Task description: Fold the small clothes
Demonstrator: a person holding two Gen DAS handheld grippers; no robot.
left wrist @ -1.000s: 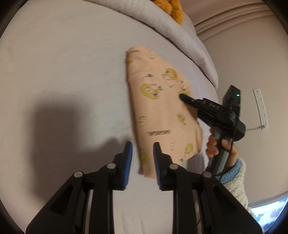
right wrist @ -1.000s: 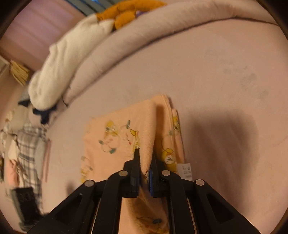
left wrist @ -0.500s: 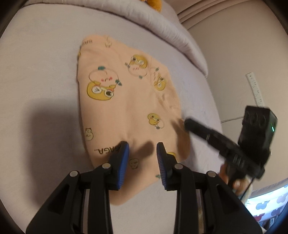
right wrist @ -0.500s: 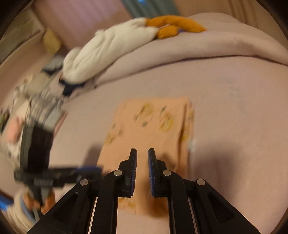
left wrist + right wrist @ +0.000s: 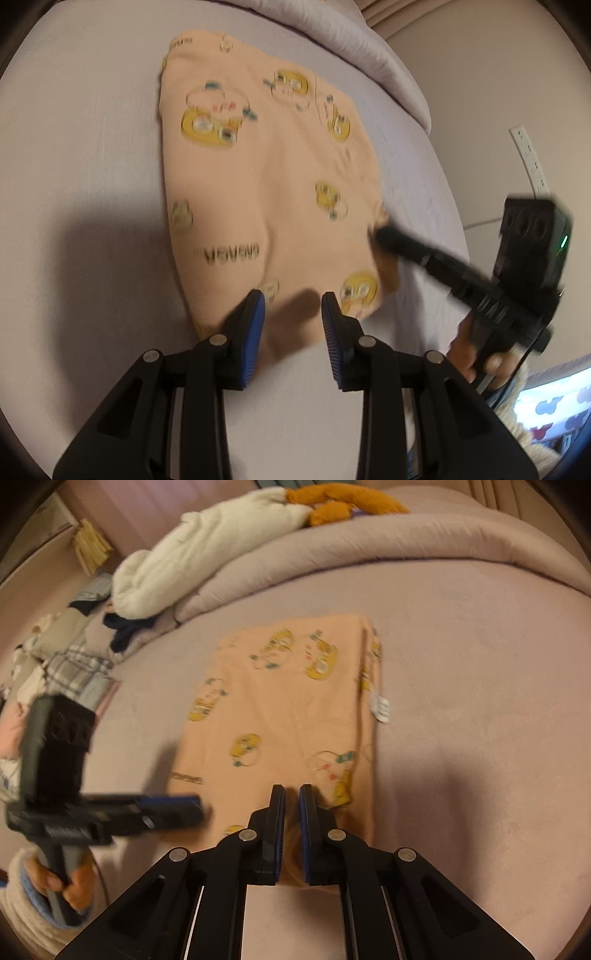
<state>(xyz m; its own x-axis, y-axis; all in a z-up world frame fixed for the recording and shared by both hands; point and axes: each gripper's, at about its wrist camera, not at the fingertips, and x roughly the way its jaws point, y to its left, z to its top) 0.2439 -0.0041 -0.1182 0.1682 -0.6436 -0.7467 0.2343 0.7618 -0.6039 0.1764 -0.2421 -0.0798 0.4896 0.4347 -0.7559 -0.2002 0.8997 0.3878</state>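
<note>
Hovering over the near hem, the left gripper (image 5: 290, 314) stands part open, empty. The right gripper (image 5: 291, 801) is closed on nothing. Beyond both fingertips the peach printed garment (image 5: 280, 709) lies folded on the bedsheet (image 5: 461, 672); likely another fold needs that hem pinched.

Both wrist cameras look steeply down, close over the bed (image 5: 92, 155), sharing the folded peach garment (image 5: 258, 184) from opposite sides.
</note>
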